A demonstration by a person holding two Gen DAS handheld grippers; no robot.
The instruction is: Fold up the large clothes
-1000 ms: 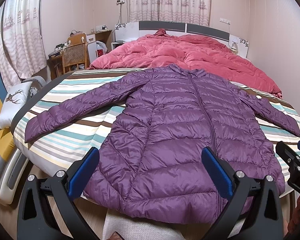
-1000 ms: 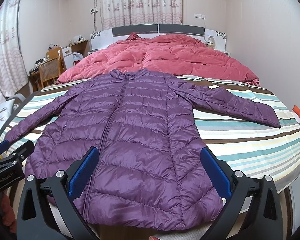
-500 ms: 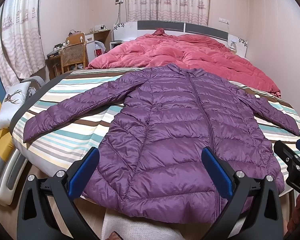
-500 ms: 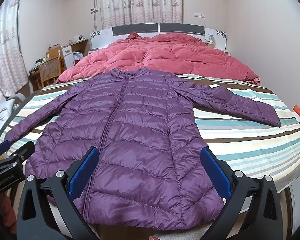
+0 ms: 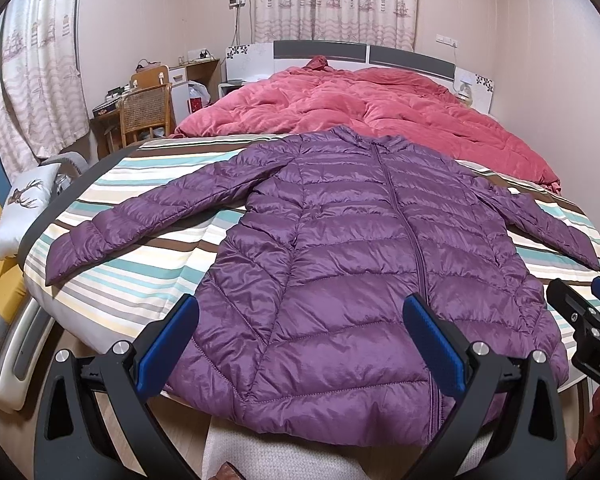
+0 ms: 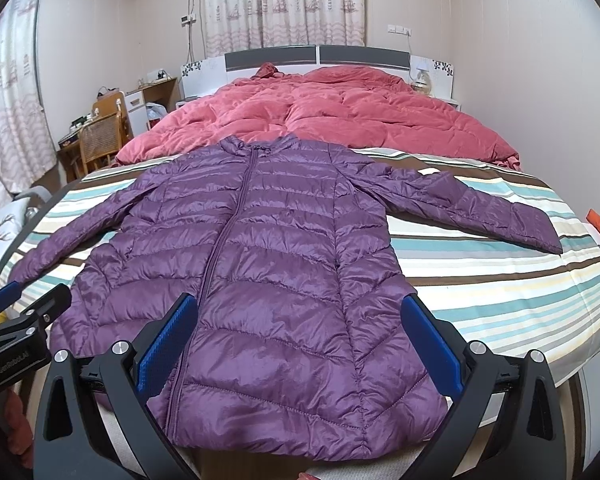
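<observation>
While it lay flat and zipped, front up, the purple puffer jacket (image 5: 364, 264) covered the near part of the striped bedsheet (image 5: 140, 268), its hem hanging at the bed's near edge and its collar toward the far end. Both sleeves were spread outward: the left sleeve (image 5: 148, 216) ran out toward the near-left corner of the bed, and the right sleeve (image 6: 472, 204) stretched to the right across the stripes. Beyond the collar, a rumpled red comforter (image 5: 364, 108) filled the far half of the bed up to the headboard (image 5: 360, 50). The left gripper (image 5: 300, 340) hovered over the hem's left half with its blue-padded jaws spread wide and nothing between them, apart from the fabric. The right gripper (image 6: 300, 340) hung over the right half of the hem, likewise spread wide and empty. Each gripper showed at the edge of the other's view. At the far left stood a wicker-backed chair (image 5: 146, 114) by a desk, and a deer-print pillow (image 5: 24, 204) sat just beside the bed's left side. Patterned curtains (image 5: 332, 0) hung behind the headboard.
</observation>
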